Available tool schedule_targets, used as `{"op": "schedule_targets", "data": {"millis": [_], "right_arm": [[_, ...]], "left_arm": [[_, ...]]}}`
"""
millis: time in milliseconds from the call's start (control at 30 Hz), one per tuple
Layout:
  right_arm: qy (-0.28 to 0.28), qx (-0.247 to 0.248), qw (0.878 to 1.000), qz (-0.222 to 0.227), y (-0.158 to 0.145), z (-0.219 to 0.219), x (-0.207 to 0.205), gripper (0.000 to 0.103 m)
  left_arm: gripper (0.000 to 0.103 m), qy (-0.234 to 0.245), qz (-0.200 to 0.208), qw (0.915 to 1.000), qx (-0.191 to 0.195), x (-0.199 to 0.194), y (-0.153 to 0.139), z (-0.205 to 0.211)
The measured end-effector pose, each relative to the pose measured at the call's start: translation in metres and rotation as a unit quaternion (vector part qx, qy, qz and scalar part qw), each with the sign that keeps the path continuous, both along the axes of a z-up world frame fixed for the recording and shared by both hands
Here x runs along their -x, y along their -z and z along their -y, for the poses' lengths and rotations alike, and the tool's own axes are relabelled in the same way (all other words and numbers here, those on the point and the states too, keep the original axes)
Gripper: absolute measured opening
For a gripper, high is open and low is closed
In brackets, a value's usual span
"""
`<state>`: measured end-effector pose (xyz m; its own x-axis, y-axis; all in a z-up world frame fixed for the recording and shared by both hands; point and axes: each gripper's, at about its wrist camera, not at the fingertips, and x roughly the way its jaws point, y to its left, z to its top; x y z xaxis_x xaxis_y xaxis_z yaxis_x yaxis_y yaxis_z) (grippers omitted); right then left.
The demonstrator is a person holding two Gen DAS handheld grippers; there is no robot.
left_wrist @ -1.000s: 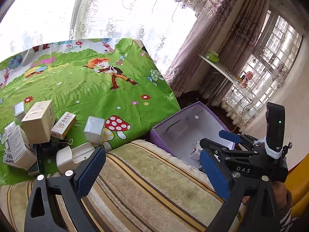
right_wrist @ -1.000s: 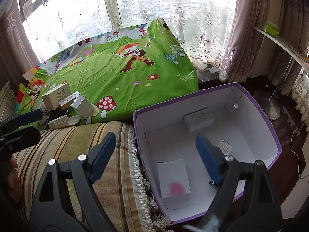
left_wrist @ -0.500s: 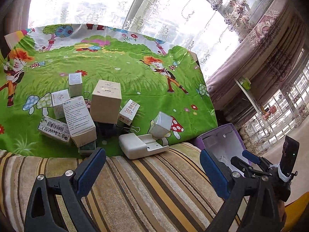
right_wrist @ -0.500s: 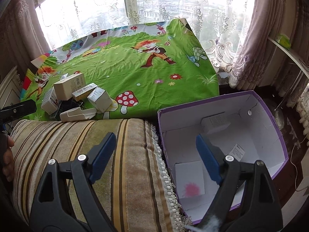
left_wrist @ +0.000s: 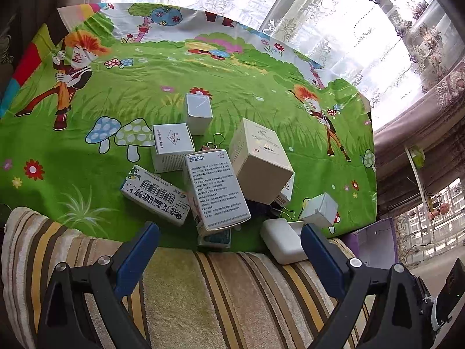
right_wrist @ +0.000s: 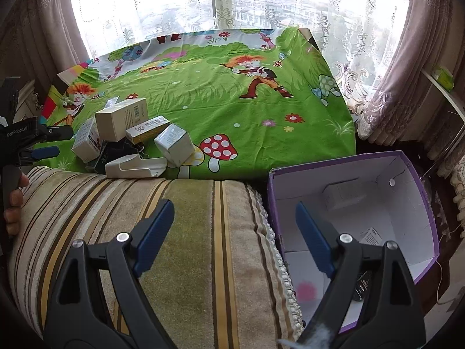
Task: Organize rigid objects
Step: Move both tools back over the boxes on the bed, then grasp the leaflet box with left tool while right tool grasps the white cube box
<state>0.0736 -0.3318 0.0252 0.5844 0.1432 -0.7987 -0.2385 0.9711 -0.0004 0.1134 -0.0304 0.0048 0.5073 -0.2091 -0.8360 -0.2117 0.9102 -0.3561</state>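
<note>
With both jaws spread and empty, the left gripper (left_wrist: 229, 254) should square onto the text-printed carton (left_wrist: 216, 190) at 12 o'clock, avoiding neighbouring boxes.

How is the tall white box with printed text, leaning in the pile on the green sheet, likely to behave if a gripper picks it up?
The tall printed box looks like thin card, so probably light and easily dented by a hard squeeze. It leans on the barcode box and touches the large beige box, so lifting it may shift them. Its flat sides should suit the fingers.
</note>
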Motion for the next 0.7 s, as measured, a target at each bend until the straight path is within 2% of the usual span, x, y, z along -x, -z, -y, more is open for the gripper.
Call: {"op": "schedule_targets", "data": {"millis": [167, 333, 467, 533, 633, 700], "right_arm": [[-0.006, 0.002, 1.0, -0.001, -0.004, -0.018, -0.011, 0.087], [-0.007, -0.001, 1.0, -0.007, -0.006, -0.04, -0.031, 0.087], [-0.008, -0.009, 1.0, -0.024, 0.0, -0.06, -0.047, 0.087], [-0.005, -0.015, 0.999, -0.035, 0.004, -0.069, -0.056, 0.087], [0.008, -0.025, 0.998, -0.054, 0.012, -0.079, -0.066, 0.087], [0.016, -0.024, 0.997, -0.065, 0.016, -0.083, -0.072, 0.087]], "left_arm": [[0.098, 0.002, -0.02, 0.9992, -0.033, -0.018, 0.007, 0.008], [0.086, -0.006, -0.032, 0.998, -0.055, -0.024, 0.015, 0.009], [0.073, -0.007, -0.042, 0.9977, -0.052, -0.027, 0.022, 0.007], [0.063, -0.007, -0.044, 0.9975, -0.054, -0.028, 0.024, 0.008], [0.056, -0.005, -0.046, 0.9975, -0.054, -0.028, 0.026, 0.009], [0.048, -0.004, -0.047, 0.9975, -0.053, -0.027, 0.028, 0.009]]}}
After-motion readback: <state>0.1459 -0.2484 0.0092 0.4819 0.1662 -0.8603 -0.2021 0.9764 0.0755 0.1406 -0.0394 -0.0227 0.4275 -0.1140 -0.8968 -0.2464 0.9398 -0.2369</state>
